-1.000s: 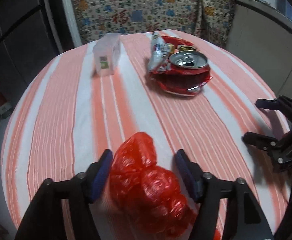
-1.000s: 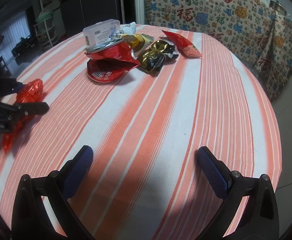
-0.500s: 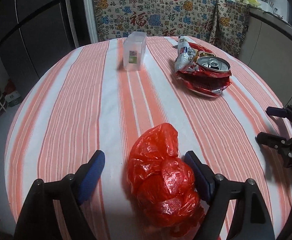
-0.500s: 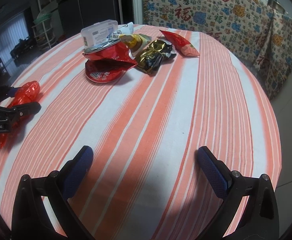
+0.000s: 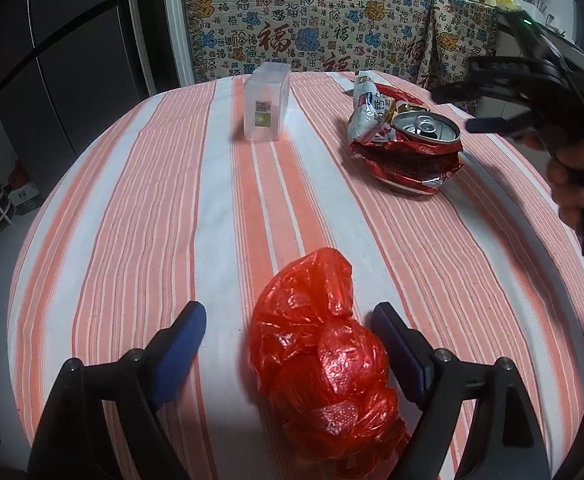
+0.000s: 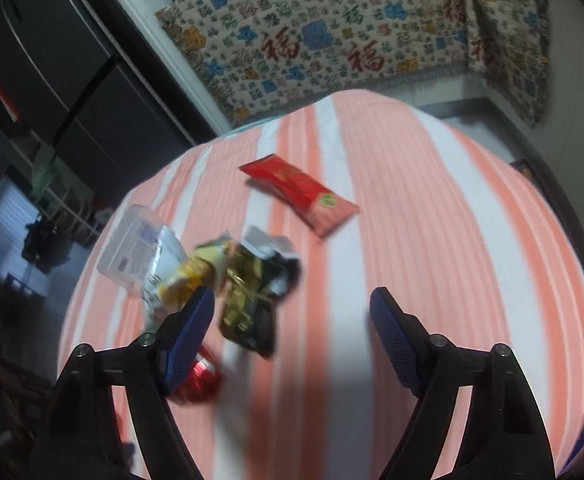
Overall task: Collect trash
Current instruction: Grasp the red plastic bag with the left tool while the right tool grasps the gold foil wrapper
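Here, the crinkly red plastic bag (image 5: 324, 364) lies bunched on the surface (image 5: 219, 208) between your left tongs (image 5: 287, 340). Its glossy film sits close to the right pad, apart from the left one. These tongs have just been spreading and are released, gripping nothing.

Further out stands the crushed red can (image 5: 416, 152), its round silver top upward, with a crumpled white wrapper (image 5: 366, 112) leaning against it. To their left stands a clear, boxy plastic container (image 5: 265, 108), upright.

Your right tongs (image 6: 292, 312) have just been narrowing, yet nothing is between the blue ribbed pads; they stand released above the striped cloth. Their view is blurred. Just past the left pad lies a creased gold-and-black foil wrapper (image 6: 251, 296), beside a yellow-white one (image 6: 183, 276) and the clear container (image 6: 131, 248). A flat red sachet (image 6: 300, 192) lies apart, beyond them. A patterned cloth (image 5: 312, 28) hangs behind.
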A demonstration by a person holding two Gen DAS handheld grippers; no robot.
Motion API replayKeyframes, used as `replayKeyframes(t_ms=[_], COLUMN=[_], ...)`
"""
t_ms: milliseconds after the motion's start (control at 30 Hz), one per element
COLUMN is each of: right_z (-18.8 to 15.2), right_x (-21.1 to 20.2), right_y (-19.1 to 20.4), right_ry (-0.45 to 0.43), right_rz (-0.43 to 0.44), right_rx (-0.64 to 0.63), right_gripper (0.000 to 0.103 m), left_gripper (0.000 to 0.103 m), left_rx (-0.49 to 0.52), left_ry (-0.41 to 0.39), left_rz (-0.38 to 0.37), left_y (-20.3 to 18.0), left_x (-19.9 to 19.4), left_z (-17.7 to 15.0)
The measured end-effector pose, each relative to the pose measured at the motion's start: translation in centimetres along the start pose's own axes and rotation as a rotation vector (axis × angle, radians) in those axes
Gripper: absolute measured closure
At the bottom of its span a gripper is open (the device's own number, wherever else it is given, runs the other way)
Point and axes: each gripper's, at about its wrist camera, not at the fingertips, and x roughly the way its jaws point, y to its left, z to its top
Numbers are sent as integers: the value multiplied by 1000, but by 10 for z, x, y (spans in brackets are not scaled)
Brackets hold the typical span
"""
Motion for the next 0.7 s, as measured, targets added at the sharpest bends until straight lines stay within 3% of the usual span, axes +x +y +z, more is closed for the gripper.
replayKeyframes(t_ms=[167,233,300,533,700], right_z=[3,-2,-8,-62,-103], right_x=[39,42,34,-25,-59], right_y=[22,23,22,-1,-3], right_ry=[103,109,104,139,175], right_rz=[-95,-67,-73,-99,-94], right_rx=[-83,-117,-159,-267,-329], right_gripper=[32,48,54,55,53], left_gripper=[15,15,15,15,15], left_rx=[0,0,-1,10,-58], left_ry=[0,0,0,8,16], left_rz=[0,0,0,0,-90], left_y=[0,0,0,6,32], left_x=[0,0,0,-6,-21], left_z=[0,0,0,0,-2])
